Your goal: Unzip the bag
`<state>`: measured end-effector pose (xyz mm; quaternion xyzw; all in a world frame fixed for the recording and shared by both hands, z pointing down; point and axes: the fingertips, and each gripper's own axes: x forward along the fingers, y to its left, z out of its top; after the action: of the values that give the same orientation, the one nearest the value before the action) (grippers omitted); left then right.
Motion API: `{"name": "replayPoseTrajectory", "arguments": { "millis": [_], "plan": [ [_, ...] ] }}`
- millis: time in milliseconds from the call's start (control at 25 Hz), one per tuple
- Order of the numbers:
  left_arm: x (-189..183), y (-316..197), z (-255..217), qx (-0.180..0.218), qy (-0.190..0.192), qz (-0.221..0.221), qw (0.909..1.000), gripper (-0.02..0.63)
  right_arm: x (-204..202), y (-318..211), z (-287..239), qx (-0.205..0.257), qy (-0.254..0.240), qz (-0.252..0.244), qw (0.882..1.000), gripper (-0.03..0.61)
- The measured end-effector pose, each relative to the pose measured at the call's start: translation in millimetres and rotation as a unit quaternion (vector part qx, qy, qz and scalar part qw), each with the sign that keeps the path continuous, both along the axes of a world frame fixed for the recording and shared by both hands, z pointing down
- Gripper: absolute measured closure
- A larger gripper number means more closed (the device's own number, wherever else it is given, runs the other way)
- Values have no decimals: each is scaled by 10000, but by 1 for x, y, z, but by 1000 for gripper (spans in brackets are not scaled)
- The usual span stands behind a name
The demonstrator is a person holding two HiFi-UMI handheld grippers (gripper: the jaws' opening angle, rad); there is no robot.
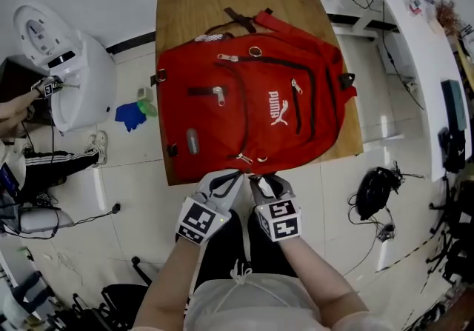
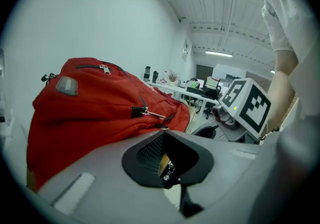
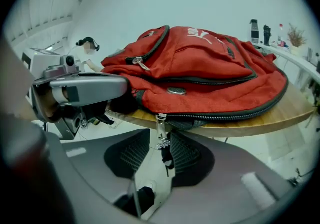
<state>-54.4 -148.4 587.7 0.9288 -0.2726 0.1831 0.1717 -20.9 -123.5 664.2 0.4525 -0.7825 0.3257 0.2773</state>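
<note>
**Both tongs at the bag's near edge**

The bag (image 1: 252,107) lies flat on the table (image 1: 185,41), its main zip facing the person, so both sliders are within reach. The left tongs (image 2: 167,165) are closed on a small metal pull (image 2: 169,171), probably to anchor that side. The right tongs (image 3: 160,144) are open only a slit, and the other pull (image 3: 160,129) hangs in the gap. It does not look pinched yet.
</note>
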Motion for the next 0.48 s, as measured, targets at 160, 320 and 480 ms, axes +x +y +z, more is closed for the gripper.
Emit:
{"name": "replayPoseTrajectory", "arguments": {
  "millis": [160, 320, 480],
  "plan": [
    [2, -3, 1, -28, 63, -96, 9999, 606, 3, -2, 1, -22, 10, 307, 9995, 473],
    [3, -3, 4, -65, 68, -119, 9999, 606, 5, -2, 0, -58, 52, 366, 9993, 515],
    [3, -4, 5, -114, 51, -173, 9998, 606, 7, 2, -3, 4, 95, 151, 9998, 571]
  ]
}}
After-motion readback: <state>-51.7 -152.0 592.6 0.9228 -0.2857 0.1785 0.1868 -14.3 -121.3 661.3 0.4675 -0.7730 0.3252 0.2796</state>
